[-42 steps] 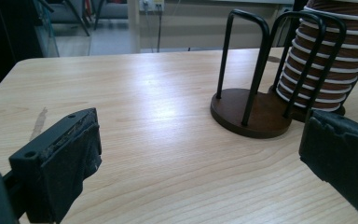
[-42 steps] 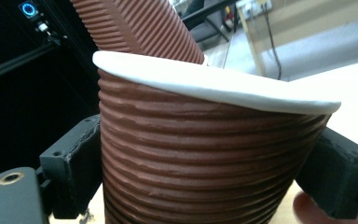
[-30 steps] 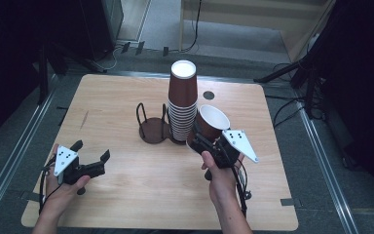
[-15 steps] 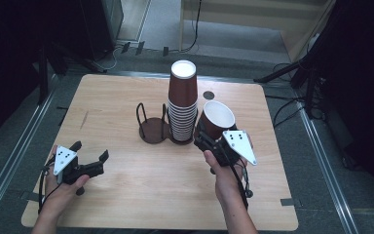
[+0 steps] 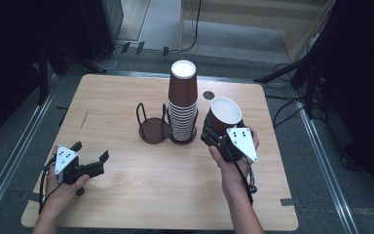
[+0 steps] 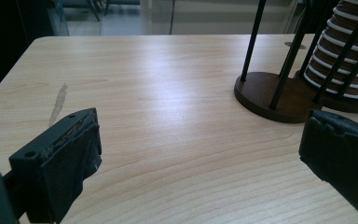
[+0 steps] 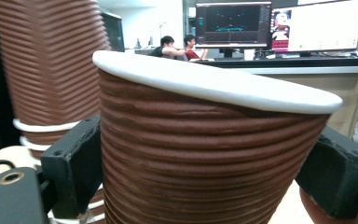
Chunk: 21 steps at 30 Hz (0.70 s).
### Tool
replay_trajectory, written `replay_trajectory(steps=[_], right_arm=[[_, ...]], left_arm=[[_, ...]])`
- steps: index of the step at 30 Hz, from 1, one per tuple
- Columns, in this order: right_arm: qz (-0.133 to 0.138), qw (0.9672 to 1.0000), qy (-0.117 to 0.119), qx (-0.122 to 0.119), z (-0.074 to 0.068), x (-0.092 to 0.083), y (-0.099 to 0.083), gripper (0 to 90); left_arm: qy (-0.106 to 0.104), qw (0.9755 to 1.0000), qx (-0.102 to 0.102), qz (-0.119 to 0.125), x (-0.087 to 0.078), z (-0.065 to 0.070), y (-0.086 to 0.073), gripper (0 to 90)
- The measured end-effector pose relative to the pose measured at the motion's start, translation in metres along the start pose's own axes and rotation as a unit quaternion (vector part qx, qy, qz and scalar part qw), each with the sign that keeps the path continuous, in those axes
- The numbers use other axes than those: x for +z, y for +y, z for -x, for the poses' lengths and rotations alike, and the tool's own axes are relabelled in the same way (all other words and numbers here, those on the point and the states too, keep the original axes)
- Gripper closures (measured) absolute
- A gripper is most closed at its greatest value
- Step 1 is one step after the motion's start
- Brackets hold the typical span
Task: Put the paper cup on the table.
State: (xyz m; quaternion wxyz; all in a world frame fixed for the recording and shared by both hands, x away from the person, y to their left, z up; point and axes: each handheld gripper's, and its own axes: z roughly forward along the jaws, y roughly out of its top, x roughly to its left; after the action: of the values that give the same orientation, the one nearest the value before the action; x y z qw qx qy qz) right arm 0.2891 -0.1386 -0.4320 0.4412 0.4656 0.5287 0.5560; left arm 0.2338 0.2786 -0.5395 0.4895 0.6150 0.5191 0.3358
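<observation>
While the right claw (image 5: 214, 132) is clenched around a single brown ribbed paper cup (image 5: 222, 118), that cup is held just to the right of the tall stack of cups (image 5: 182, 105), near it but apart, above the wooden worktop (image 5: 126, 180). The cup's long axis is tilted, its white rim leaning up and away from the hand, and in the right gripper view the two black pads are seen pressed against the ribbed wall on either side (image 7: 214, 154). The stack stands in one bay of the dark two-bay cup holder (image 5: 153, 127); the other bay, left of the stack, is vacant. The right hand is far nearer to both. The left claw (image 5: 90, 156) is held released over the worktop, well apart. Compared with a second ago, the cup has been drawn slightly away from the stack and raised a little; the left claw is unchanged.
</observation>
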Motion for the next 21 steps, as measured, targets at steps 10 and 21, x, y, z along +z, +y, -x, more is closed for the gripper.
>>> replay_trajectory(steps=[10,21], right_arm=[[-0.002,0.9995,-0.008,-0.029,0.010,0.012,-0.011,11.0],[-0.011,0.9995,-0.015,-0.026,0.019,0.018,-0.023,11.0]], left_arm=[[0.000,1.0000,-0.004,-0.003,0.000,-0.001,-0.001,0.0],[-0.001,1.0000,-0.004,-0.005,0.001,-0.001,-0.001,0.0]])
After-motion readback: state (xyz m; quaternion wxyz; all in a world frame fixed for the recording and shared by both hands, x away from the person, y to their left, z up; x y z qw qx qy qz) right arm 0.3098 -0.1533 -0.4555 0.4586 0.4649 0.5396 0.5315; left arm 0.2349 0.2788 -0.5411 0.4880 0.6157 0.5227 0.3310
